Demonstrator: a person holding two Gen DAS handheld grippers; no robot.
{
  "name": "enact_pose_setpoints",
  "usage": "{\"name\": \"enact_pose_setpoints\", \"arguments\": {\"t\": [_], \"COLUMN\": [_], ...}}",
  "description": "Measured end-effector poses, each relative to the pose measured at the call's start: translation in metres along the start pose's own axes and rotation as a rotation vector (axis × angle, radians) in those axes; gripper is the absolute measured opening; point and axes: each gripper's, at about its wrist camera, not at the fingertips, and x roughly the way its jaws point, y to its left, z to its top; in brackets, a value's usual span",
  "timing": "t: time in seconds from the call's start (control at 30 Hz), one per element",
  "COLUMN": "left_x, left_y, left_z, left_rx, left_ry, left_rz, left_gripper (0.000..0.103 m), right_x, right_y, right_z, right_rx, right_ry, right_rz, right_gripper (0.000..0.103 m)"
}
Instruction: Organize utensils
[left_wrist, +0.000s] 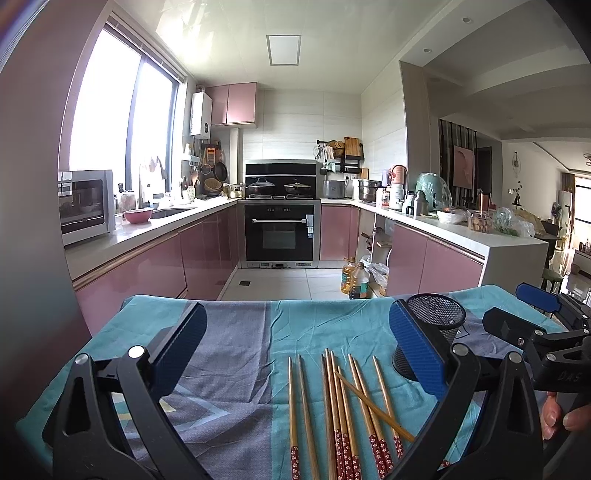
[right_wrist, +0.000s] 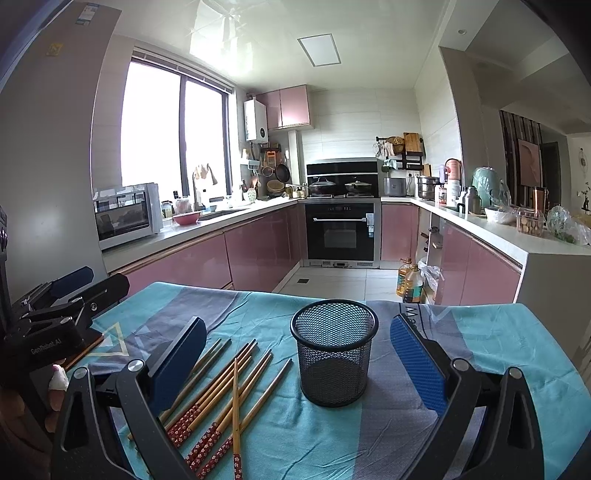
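Several wooden chopsticks (left_wrist: 343, 413) with red flowered ends lie loose on the teal and grey cloth, one crossed over the others. My left gripper (left_wrist: 299, 347) hovers above them, open, nothing between its blue pads. A black mesh cup (right_wrist: 334, 350) stands upright and empty to the right of the chopsticks (right_wrist: 221, 387). My right gripper (right_wrist: 299, 360) is open just in front of the cup, holding nothing. In the left wrist view the mesh cup (left_wrist: 439, 325) is partly hidden behind my right finger, and the right gripper (left_wrist: 524, 314) shows at the far right.
The cloth-covered table (right_wrist: 498, 350) ends at a far edge with kitchen floor beyond. Oil bottles (right_wrist: 408, 282) stand on the floor near the pink cabinets (right_wrist: 258, 251). The left gripper (right_wrist: 90, 286) is at the table's left side. A hand (left_wrist: 557, 413) grips the right tool.
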Motion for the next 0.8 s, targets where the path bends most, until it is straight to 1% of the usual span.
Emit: {"name": "enact_pose_setpoints", "arguments": {"t": [0.3,0.47,0.57,0.63,0.7,0.73,0.8], "left_x": [0.004,0.009,0.018,0.027,0.038,0.044,0.057], "left_y": [0.001,0.003,0.007,0.012,0.017,0.02,0.026], "left_z": [-0.001,-0.003,-0.008,-0.013,-0.022,-0.026,-0.035], "left_rx": [-0.001,0.006,0.008,0.004,0.016,0.02,0.022], "left_ry": [0.019,0.043,0.082,0.128,0.185,0.215,0.278], "left_rz": [-0.002,0.003,-0.002,-0.011,-0.002,-0.006,-0.026], "left_gripper": [0.097,0.097,0.097,0.097,0.097,0.097,0.097], "right_x": [0.014,0.031,0.047,0.057,0.073,0.08,0.09], "right_y": [0.002,0.009,0.018,0.025,0.032,0.035,0.039], "right_z": [-0.006,-0.016,-0.027,-0.036,-0.047,-0.053,-0.061], "right_rx": [-0.014,-0.037,-0.074,-0.098,-0.125,-0.133,-0.143], "right_ry": [0.059,0.154,0.242,0.304,0.392,0.426,0.482], "right_rz": [0.043,0.1,0.14,0.156,0.189,0.196,0.21], "right_gripper": [0.096,0.096,0.096,0.086,0.07,0.066,0.055]}}
